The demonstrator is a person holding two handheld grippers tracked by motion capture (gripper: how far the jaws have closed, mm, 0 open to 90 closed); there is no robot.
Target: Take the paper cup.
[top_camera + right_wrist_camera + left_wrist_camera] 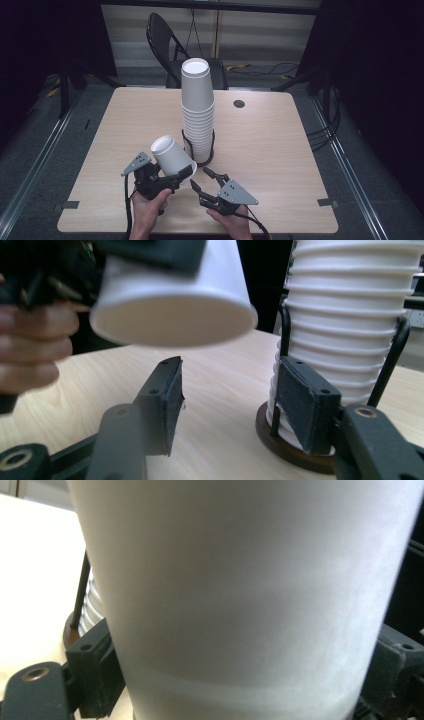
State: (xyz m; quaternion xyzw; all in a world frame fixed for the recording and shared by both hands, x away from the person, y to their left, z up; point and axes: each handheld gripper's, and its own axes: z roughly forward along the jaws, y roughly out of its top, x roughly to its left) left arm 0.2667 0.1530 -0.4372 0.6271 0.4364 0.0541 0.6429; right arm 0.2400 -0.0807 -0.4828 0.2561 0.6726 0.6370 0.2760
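The left tool (172,176) is clamped on a single white paper cup (170,155), its jaws pressing the cup's sides near the rim; the cup is tilted, base up and away from the person, and hangs above the surface near the middle of its near edge. In the left gripper view the cup's wall (250,600) stands between the two jaws. Just beside it, towards the centre of the light wooden surface (280,150), stands a tall stack of white paper cups (197,110) in a round dark base with thin black wire uprights (202,159).

The right tool (206,181) lies low near the near edge, jaws parted with nothing between them; in the right gripper view its pads (170,400) frame bare wood, with the cup's open mouth (172,325) above and the stack (350,340) to one side.

The step in hand looks like a cup just drawn off the stack and being carried clear. The next move probably calls for the right tool to take the cup or steady it, closing gently so the thin wall does not crush.

No brand, label or writing can be read on the cups or holder.
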